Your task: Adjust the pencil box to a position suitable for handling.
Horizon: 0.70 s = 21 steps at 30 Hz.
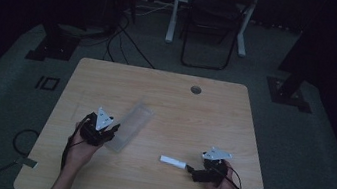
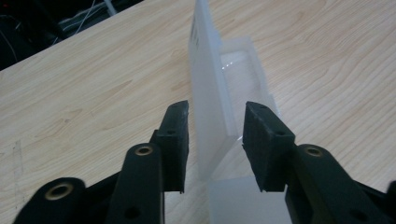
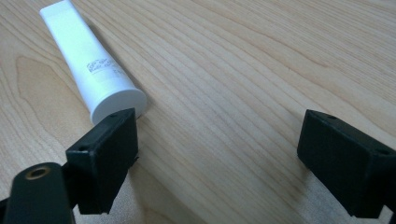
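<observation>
The clear plastic box [image 2: 243, 79] is the thing in hand: its raised lid [image 2: 208, 98] stands on edge between the jaws of the left gripper [image 2: 215, 140], which are partly apart, one pad on each side of the thin panel; in the left gripper view a sliver of gap seems to remain on both sides, so I judge the lid bracketed rather than pinched, though I cannot be sure of contact. The box lies toward the left half of the desk [image 1: 168, 82], running diagonally from the left gripper [image 1: 101, 127] up toward the desk's middle. The main risk, as I see it, is that the pads close off-centre on so thin and slick a panel: it could flex, skid out sideways, or drag the light box across the desk, since nothing holds the base down. A hard squeeze might also strain or crack the hinge edge. The jaws of the right gripper [image 3: 217, 149] stand wide apart with nothing between them; the white tube [image 3: 91, 70] lies flat just beyond one pad, near the desk's lower right, its cap end close to or touching that pad. From the high view the right gripper [image 1: 190, 169] sits at the tube's [image 1: 172, 162] end, so a careless nudge could roll the tube away or push it toward the desk's near edge.
</observation>
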Each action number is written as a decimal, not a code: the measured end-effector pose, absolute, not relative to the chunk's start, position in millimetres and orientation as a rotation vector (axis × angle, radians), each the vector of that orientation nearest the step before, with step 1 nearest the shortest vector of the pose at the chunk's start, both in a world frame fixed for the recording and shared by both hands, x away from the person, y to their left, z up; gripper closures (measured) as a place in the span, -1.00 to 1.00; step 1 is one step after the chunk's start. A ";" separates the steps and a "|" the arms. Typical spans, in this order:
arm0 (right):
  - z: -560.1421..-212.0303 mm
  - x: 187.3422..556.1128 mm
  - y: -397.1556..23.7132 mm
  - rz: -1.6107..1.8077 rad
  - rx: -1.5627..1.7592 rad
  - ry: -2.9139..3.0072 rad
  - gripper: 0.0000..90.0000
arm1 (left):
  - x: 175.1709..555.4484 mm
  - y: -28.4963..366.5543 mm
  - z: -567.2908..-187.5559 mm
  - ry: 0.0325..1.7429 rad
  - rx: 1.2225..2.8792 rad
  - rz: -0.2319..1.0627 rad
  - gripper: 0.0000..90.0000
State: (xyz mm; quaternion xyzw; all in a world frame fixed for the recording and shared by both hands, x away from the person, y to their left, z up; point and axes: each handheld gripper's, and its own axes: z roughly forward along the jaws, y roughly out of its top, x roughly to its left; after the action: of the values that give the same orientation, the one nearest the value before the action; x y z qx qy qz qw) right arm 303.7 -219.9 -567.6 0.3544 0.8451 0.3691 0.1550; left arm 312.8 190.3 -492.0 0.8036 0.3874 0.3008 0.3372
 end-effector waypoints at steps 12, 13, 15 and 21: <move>-567.6 303.9 -219.7 1.057 1.020 2.420 -0.73 | 319.6 193.9 -494.8 1.040 2.109 0.791 0.49; -567.6 303.9 -219.7 1.057 1.020 2.420 -0.73 | 319.7 193.8 -494.9 1.040 2.111 0.795 0.50; -567.5 303.9 -219.7 1.057 1.020 2.420 -0.73 | 320.4 194.3 -495.2 1.042 2.112 0.796 0.50; -567.6 303.9 -219.7 1.057 1.020 2.420 -0.73 | 319.7 195.7 -493.8 1.057 2.100 0.805 0.47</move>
State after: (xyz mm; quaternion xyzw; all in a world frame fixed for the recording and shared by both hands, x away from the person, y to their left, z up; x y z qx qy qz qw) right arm 303.9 -219.7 -567.6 0.3559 0.8445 0.3690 0.1549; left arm 319.7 195.7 -493.8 0.8000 0.4026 0.3065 0.3225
